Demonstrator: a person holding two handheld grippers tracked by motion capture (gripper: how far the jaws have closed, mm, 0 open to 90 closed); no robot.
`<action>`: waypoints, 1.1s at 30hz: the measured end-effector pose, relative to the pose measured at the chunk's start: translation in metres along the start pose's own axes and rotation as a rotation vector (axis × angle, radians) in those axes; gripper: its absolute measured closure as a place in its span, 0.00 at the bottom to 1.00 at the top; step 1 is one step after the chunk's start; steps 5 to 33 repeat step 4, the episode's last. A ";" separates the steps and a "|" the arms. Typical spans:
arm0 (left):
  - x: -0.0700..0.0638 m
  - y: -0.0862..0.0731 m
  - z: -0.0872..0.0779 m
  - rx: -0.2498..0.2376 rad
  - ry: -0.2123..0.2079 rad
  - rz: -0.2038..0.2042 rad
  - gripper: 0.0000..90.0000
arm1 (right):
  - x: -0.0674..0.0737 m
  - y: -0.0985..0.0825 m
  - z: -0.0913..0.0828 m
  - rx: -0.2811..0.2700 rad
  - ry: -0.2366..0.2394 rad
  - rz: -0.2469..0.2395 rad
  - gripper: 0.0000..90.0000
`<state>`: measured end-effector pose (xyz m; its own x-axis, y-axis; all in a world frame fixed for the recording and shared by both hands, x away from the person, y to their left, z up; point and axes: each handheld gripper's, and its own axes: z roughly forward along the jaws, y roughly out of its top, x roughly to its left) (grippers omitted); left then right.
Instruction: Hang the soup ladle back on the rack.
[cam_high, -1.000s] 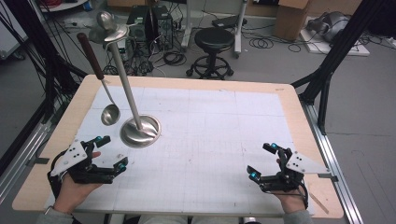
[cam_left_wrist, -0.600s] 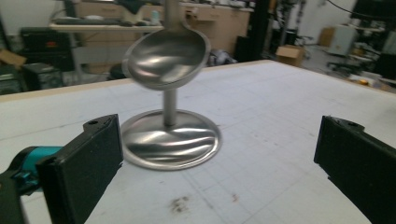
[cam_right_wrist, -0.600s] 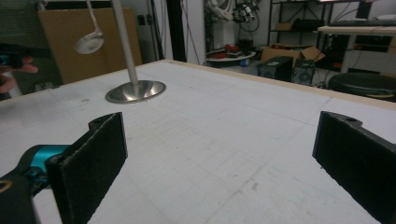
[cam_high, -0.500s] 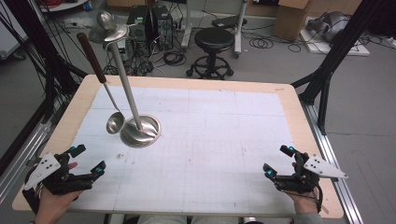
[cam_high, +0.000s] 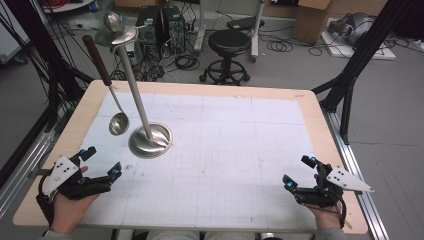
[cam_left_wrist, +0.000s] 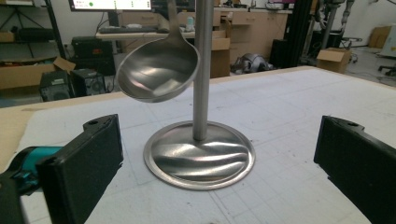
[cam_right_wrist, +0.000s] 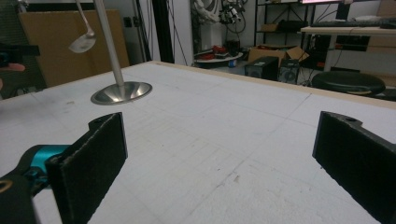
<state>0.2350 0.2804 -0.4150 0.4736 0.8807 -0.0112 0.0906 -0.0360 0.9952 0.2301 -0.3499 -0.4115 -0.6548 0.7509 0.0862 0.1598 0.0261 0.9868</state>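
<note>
Looks like the ladle (cam_high: 118, 123) is hanging off the stand (cam_high: 150, 140) at the far left of the table (cam_high: 310, 107), bowl dangling just above the base. Both tongs are spread wide with nothing in them: left gripper (cam_high: 98, 165) faces the stand, right gripper (cam_high: 298, 171) sits well off at the near right. Next move probably means reaching the left one in toward the ladle

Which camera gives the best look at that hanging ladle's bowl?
The left gripper view: the ladle bowl hangs large and sharp beside the stand's pole. The high view shows the whole ladle, dark handle included, but small. The right gripper view shows it tiny and far.
</note>
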 end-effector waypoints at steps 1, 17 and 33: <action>0.001 -0.002 0.001 0.003 0.004 0.008 0.02 | 0.000 0.000 0.000 0.005 0.003 0.000 0.02; 0.005 -0.006 -0.003 0.006 0.002 0.002 0.02 | 0.001 0.000 0.002 0.006 0.012 0.004 0.02; 0.005 -0.006 -0.003 0.006 0.002 0.002 0.02 | 0.001 0.000 0.002 0.006 0.012 0.004 0.02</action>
